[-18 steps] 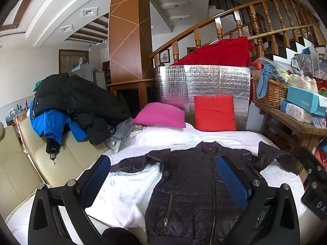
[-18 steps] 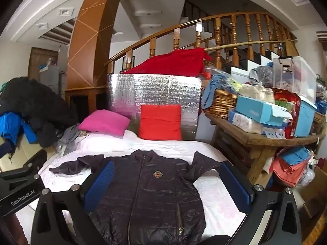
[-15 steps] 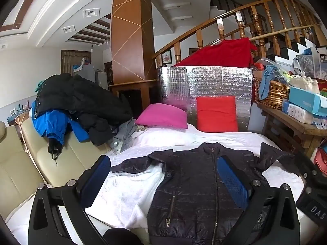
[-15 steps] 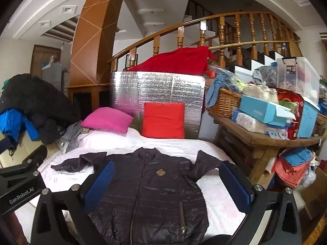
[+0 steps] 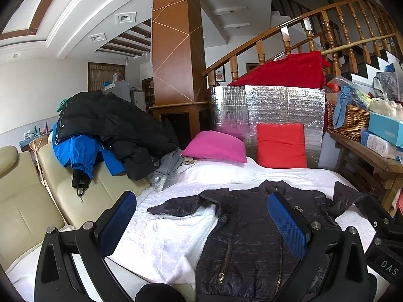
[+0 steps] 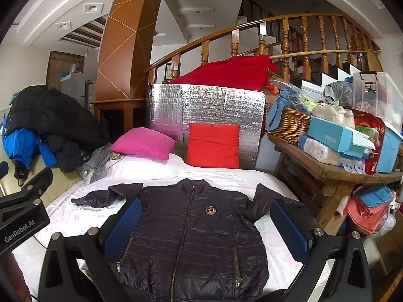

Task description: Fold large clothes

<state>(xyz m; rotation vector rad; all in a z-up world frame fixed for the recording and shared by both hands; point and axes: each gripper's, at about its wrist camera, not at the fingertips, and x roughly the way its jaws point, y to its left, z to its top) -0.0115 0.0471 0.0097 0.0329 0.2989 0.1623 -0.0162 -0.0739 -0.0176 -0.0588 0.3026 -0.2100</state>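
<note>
- The dark quilted zip-front jacket (image 6: 194, 229) lies flat, front up, on the white-covered bed (image 5: 163, 241); its long axis runs from the hem nearest me to the collar at the far end, zip roughly down the middle; both sleeves are splayed out to the sides.
- My right gripper (image 6: 205, 226) hangs above the jacket's lower body with its jaws spread wide and empty, the zip between them; my left gripper (image 5: 201, 224) is likewise spread and holding nothing, off toward the jacket's left half and the bare sheet.
- The sleeve on the left (image 5: 176, 205) lies ahead between my left jaws, so I judge that hand nearer to it; the sleeve on the right (image 6: 262, 201) sits just inside my right jaws' outer pad.
- Beyond the collar: a pink pillow (image 6: 142, 143) and a red cushion (image 6: 214, 144) against a silver foil panel (image 6: 214, 105); well clear.
- A heap of dark and blue coats (image 5: 100, 130) on the cream sofa (image 5: 22, 201) flanks the left; a cluttered wooden worktop (image 6: 335, 171) crowds the right edge, which may limit my right swing.
</note>
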